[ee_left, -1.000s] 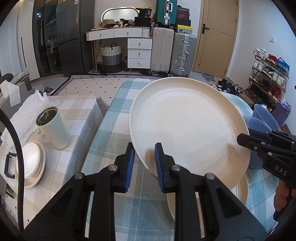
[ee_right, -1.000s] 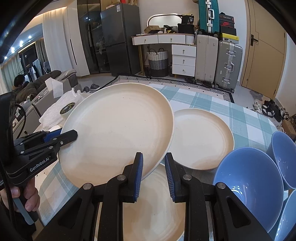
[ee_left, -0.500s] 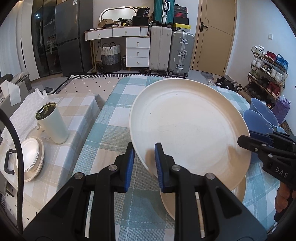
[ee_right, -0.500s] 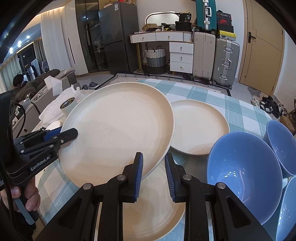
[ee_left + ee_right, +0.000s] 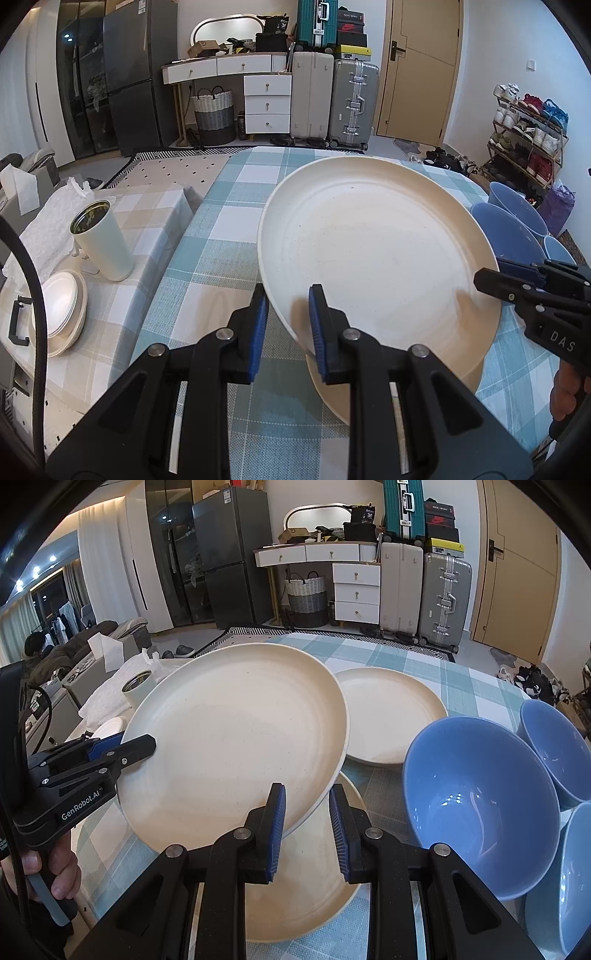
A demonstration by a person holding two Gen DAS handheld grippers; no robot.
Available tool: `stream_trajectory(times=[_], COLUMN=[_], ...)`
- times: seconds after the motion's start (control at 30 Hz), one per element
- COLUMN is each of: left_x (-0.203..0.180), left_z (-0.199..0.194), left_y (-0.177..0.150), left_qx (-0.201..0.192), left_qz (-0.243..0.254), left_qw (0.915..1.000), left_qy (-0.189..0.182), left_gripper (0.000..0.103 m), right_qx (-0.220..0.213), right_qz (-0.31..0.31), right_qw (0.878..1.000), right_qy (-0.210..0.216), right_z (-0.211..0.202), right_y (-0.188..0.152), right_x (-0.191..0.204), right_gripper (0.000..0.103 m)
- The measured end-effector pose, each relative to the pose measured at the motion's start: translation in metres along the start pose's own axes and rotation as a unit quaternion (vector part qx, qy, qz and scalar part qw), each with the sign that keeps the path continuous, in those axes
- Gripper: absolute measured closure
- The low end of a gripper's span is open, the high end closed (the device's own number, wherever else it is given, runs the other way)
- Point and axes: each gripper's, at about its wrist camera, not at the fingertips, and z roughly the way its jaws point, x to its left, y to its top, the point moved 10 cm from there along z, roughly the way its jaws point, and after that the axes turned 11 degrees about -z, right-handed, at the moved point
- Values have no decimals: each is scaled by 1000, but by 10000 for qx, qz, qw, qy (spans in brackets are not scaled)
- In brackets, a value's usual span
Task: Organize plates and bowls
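Held plate (image 5: 236, 731) carried nearer over second plate (image 5: 306, 886) on desk (image 5: 221, 236). Left gripper (image 5: 286, 325) and right gripper (image 5: 306, 827): fingers clenched on opposite rims. Judgement: stacking imminent; bowls (image 5: 480, 797) pending.

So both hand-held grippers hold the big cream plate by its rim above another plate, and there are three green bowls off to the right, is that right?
Not quite: the bowls are blue, not green, as the right wrist view shows. The rest holds: the left hand-held gripper and the right hand-held gripper hold the big cream plate by its rim above another plate.
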Motion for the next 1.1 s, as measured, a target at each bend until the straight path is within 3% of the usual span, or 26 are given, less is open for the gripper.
stream_trajectory(times=[1.1], left_x=[-3], left_z=[10], left_y=[-48], left_qx=[181], left_qz=[259], left_qw=[9995], left_qy=[-67], left_gripper=[84], right_qx=[120], right_qz=[11], right_qw=[9998], right_qy=[-140], right_z=[-10], right_y=[-47], right_x=[6], right_gripper=[78])
